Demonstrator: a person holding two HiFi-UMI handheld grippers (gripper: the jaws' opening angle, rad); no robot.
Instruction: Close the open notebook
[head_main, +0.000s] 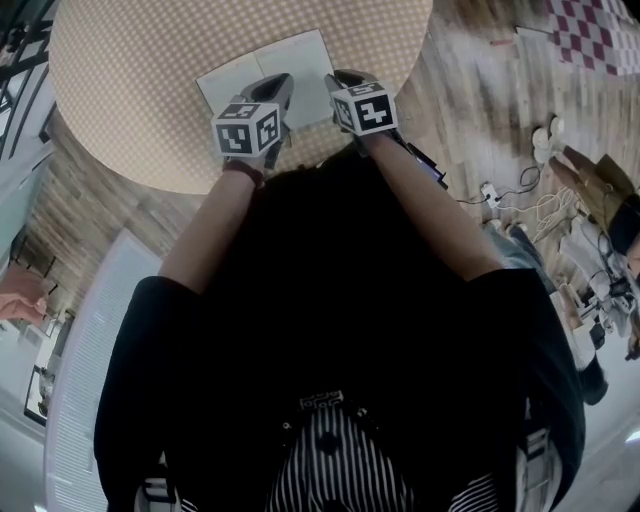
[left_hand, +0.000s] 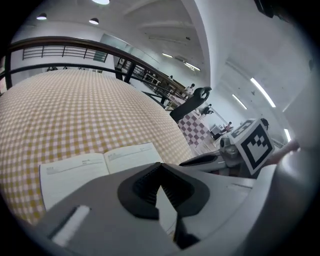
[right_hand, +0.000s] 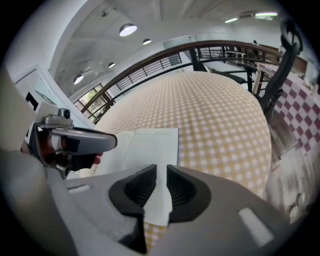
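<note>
Two grippers hang over one open notebook (head_main: 300, 60). It lies flat, pages up, on a round table (head_main: 130, 90) covered in a yellow-and-white checked cloth. In the head view the notebook sits toward 12 o'clock of the frame.

Left gripper (head_main: 282, 88): it is over the left page, pointing toward 12 o'clock and tilted down. In the left gripper view, the jaw tips of the left gripper (left_hand: 159, 167) meet with nothing between them, so it is closed and empty. This view places the notebook (left_hand: 95, 170) at 9 o'clock of the jaws. It also shows a printed heading line on each page, which the head view does not resolve. A dark railing (left_hand: 75, 45) runs behind the table at 11 o'clock. The right gripper (left_hand: 195, 161) enters at 3 o'clock.

Right gripper (head_main: 345, 80): it is over the right page, near that page's outer edge. In the right gripper view, the jaws of the right gripper (right_hand: 161, 172) stand parallel with a narrow gap, slightly open. The white page of the notebook (right_hand: 150, 145) shows through the gap. No view settles whether the tips touch the paper. The left gripper (right_hand: 107, 141) appears at 9 o'clock.

Head view only: cables (head_main: 530, 195) lie on the wooden floor at 3 o'clock.
</note>
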